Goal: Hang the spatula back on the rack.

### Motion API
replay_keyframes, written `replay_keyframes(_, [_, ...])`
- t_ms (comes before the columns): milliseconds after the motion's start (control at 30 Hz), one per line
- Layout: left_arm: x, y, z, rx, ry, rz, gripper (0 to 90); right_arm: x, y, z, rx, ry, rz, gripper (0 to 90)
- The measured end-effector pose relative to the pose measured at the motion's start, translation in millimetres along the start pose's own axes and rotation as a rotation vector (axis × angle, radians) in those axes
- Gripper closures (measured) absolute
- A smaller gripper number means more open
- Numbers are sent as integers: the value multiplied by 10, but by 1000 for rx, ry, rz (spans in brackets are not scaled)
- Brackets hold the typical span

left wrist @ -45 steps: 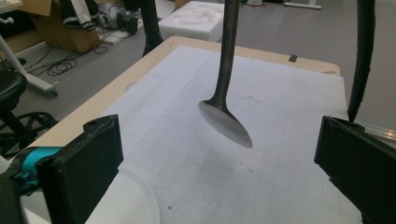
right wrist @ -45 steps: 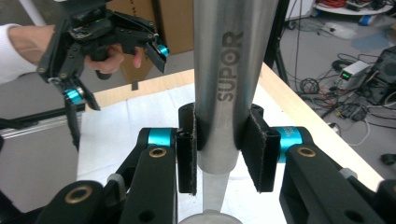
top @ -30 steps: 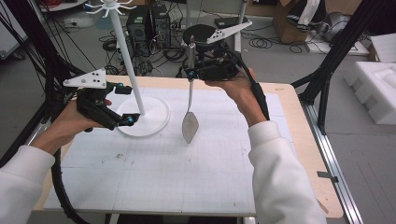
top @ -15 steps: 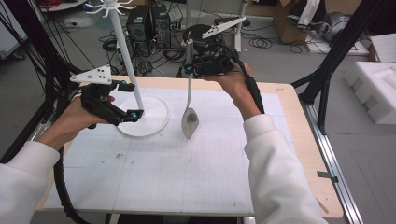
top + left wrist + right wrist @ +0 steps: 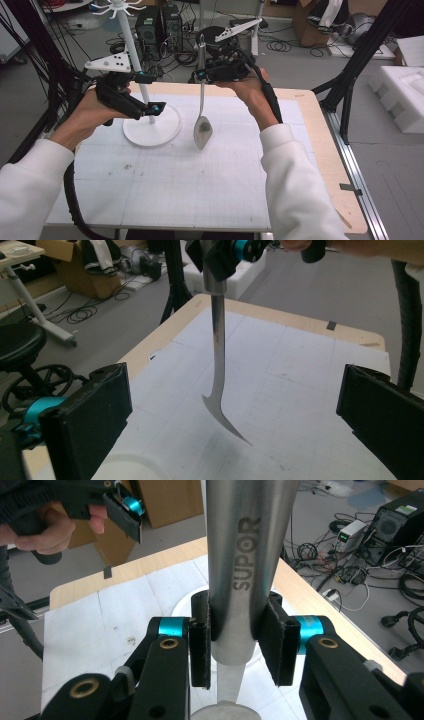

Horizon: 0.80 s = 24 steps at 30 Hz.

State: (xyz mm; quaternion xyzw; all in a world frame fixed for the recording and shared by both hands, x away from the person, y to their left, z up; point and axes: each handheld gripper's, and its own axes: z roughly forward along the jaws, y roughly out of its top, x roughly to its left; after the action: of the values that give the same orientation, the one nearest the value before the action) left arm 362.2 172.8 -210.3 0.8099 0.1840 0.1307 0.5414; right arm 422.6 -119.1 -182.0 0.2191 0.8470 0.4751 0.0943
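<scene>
Your right gripper (image 5: pixel 201 75) has its jaws clamped on the handle of the steel ladle (image 5: pixel 202 131), and you're holding it upright, bowl hanging down. In the right gripper view the pads (image 5: pixel 201 639) squeeze that handle from both sides, the word SUPOR reading up the metal. From above, the bowl hangs over the middle of the white mat (image 5: pixel 200 185), a little toward the far side; whether it touches the mat or hangs just clear, I cannot tell. The left gripper view catches it side-on, the handle dropping straight down and curving into the bowl.

Your left gripper (image 5: pixel 157 106) is on the left, jaws spread wide with nothing between them, held just beside the thin pole of the white stand (image 5: pixel 150 131). That stand's round base sits on the mat to the left of the ladle, near it but apart. Its hooked top rises at the far left. Beyond the table's wooden edge (image 5: pixel 325 135), the floor holds cables and boxes.
</scene>
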Motion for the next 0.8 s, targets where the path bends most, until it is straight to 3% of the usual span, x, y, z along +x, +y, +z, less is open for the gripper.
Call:
replay_keyframes(467, [0,348,168,1,52,-32,59,48,8,-29,7,-5,19,690])
replay_keyframes(633, [21,453,209,25,99,-50,73,46,8,-29,2,-23,11,689])
replay_keyframes(800, [35,535,277,24,106,-67,80,44,5,-35,4,-32,25,689])
